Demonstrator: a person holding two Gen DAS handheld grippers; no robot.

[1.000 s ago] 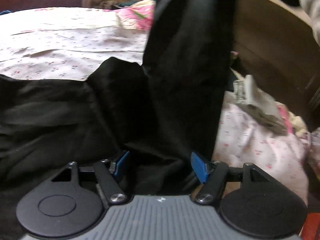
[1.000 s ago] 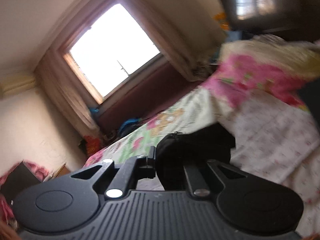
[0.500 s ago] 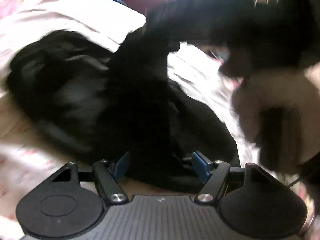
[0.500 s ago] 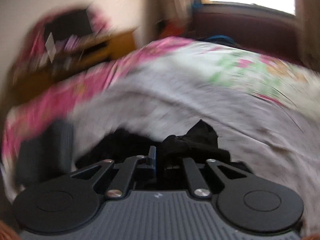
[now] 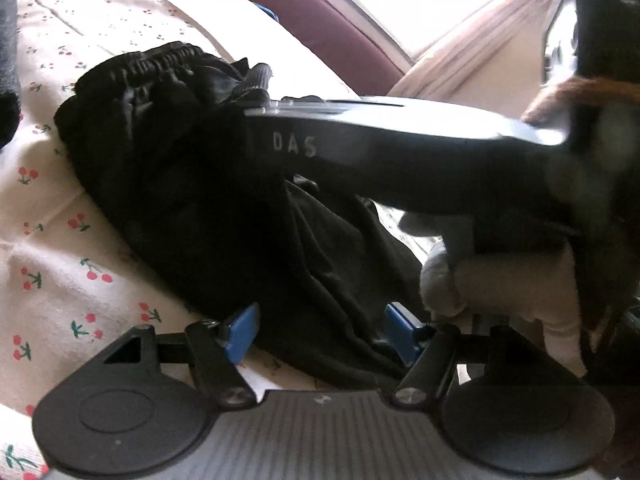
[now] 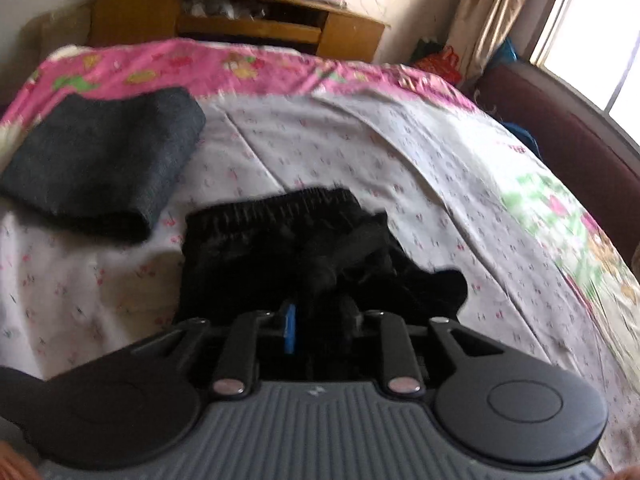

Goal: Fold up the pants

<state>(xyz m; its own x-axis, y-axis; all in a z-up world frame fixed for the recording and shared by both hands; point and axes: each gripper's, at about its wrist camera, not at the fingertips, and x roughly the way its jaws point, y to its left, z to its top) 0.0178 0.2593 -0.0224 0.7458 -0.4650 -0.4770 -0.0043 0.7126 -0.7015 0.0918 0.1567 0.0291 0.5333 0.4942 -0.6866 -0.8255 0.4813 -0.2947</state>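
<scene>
On the bed [image 6: 400,152], over its cherry-print sheet, I had the black pants [image 6: 288,256] bunched in a heap directly ahead of both claws. My left claw [image 5: 320,330] stood spread wide, its blue pads on either side of the near edge of the fabric; whether they pressed on the cloth I could not tell. My right claw [image 6: 320,330] had just been opening, with a dark wad of the pants still between its fingers; the pad on one side was buried in cloth, so I could not tell whether it still pinched.

A folded dark grey garment [image 6: 100,160] lay just beside the pants, toward the wooden shelf unit [image 6: 240,20] past the bed's far edge. A dark red headboard [image 6: 560,128] ran under the window [image 6: 592,52]. In the left view the body of the right claw [image 5: 400,152] and a white-gloved hand [image 5: 500,284] crossed in front of the heap and hid part of it.

The gathered elastic waistband [image 6: 272,204] lay at the far end, away from me, with the rest crumpled toward the claws, so the heap's long axis ran roughly from me outward.
</scene>
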